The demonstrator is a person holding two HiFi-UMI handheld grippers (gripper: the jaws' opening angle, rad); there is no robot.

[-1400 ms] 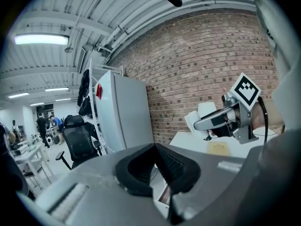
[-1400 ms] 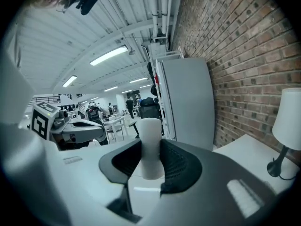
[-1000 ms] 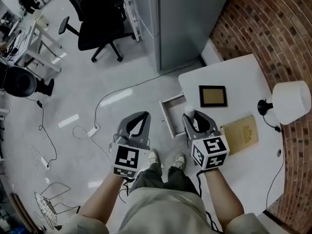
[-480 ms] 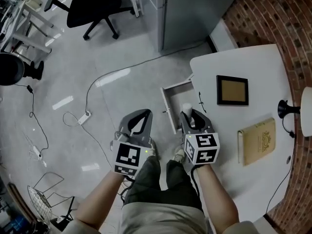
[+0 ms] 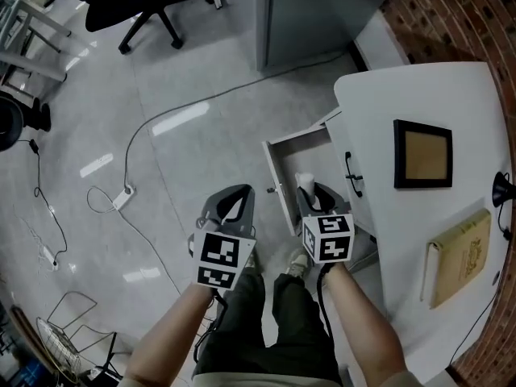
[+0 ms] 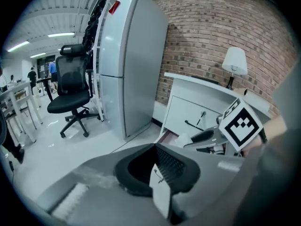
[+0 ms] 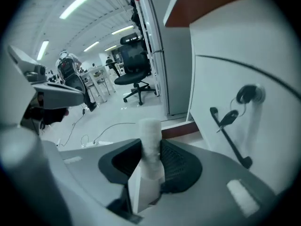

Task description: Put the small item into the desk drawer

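The small item (image 5: 305, 183) is a white roll, upright between the pads of my right gripper (image 5: 310, 193), which is shut on it. In the right gripper view the small item (image 7: 150, 147) stands up between the black pads. The white desk drawer (image 5: 276, 185) stands pulled out from the desk's left side, and the right gripper hovers over its near end. My left gripper (image 5: 234, 204) hangs over the floor to the drawer's left, jaws together with nothing between them. From the left gripper view, the right gripper (image 6: 203, 136) and the item (image 6: 185, 140) show ahead of the desk.
On the white desk (image 5: 379, 111) lie a black picture frame (image 5: 422, 155) and a tan book (image 5: 461, 256). A black handle (image 5: 352, 176) sits on the desk's side. A grey cabinet (image 5: 310, 6), an office chair (image 5: 133, 2) and a floor cable with power strip (image 5: 121, 197) lie beyond.
The right gripper with the item has shifted left, from over the desk's edge to over the open drawer. The left gripper stayed beside it. The head view swung left.
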